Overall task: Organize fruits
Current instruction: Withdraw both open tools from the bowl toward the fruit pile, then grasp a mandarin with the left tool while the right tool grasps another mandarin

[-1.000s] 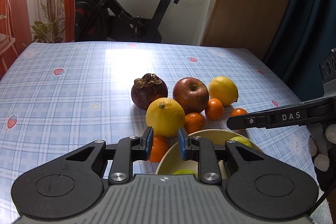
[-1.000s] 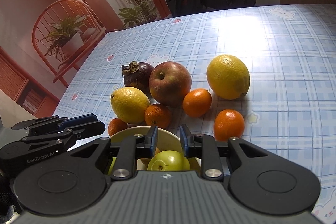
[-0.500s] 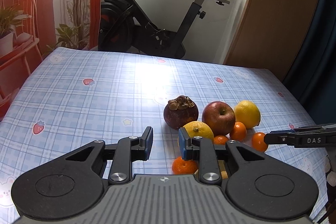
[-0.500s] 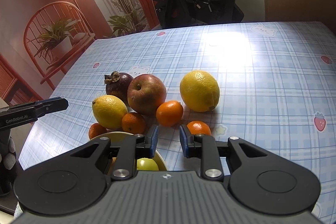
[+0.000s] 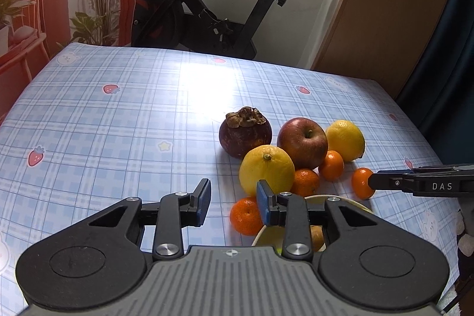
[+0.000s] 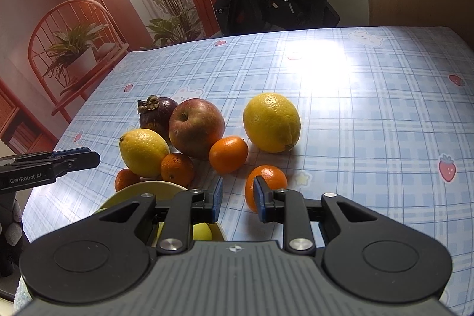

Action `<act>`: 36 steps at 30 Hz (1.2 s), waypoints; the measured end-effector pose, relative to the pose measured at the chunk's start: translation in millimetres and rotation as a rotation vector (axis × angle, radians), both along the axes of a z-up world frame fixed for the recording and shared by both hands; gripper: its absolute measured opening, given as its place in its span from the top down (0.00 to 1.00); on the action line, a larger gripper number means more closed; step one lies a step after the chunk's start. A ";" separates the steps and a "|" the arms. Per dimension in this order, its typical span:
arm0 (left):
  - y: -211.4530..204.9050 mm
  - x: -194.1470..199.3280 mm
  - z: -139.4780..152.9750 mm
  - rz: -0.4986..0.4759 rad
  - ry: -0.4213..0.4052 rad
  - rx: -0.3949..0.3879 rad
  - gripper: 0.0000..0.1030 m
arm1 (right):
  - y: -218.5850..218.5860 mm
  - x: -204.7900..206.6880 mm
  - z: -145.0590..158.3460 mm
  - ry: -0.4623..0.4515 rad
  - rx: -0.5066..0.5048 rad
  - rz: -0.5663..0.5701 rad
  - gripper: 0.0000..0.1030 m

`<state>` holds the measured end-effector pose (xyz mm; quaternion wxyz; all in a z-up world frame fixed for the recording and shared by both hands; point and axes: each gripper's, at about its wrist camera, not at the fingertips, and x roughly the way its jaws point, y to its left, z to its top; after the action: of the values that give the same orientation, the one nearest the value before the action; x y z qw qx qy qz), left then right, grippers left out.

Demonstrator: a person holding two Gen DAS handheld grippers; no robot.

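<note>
Fruit lies on a blue checked tablecloth: a mangosteen [image 5: 245,134], a red apple [image 5: 302,139], two lemons [image 5: 266,169] [image 5: 345,140] and several small oranges [image 5: 305,181]. A pale yellow bowl [image 6: 148,188] near the front holds green fruit [image 6: 202,231]. My left gripper [image 5: 234,203] is open and empty, left of the bowl, near one orange [image 5: 246,216]. My right gripper [image 6: 236,199] is open and empty; its right pad stands in front of an orange [image 6: 268,187]. Each gripper shows in the other's view [image 5: 420,185] [image 6: 50,165].
An exercise bike [image 5: 213,11] stands beyond the table's far edge. A red chair with potted plants [image 6: 74,49] is at the left. A brown door [image 5: 385,5] and dark curtain are at the right. The table's right edge [image 5: 414,123] runs close to the fruit.
Both grippers pulled back from over the bowl and rose. The left gripper shifted left, then came closer to the fruit again. Both jaws stayed open with nothing in them.
</note>
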<state>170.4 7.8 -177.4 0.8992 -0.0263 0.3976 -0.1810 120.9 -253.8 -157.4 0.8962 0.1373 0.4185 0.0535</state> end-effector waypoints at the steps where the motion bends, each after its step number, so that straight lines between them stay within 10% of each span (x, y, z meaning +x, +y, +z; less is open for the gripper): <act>1: -1.8 1.2 -3.8 -0.004 0.012 0.000 0.65 | 1.5 1.0 -0.9 0.001 0.002 0.003 0.74; 14: -7.9 19.6 -29.2 0.012 0.149 -0.068 0.64 | 6.9 11.5 -7.1 0.007 0.014 0.026 0.74; 36: 21.4 13.2 -22.6 0.078 0.089 0.020 0.67 | 49.8 43.4 -10.3 0.000 0.013 0.148 0.73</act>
<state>183.6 29.2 -200.0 0.8872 -0.0406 0.4377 -0.1406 164.3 -204.0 -167.7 0.8889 0.1117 0.4270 0.1222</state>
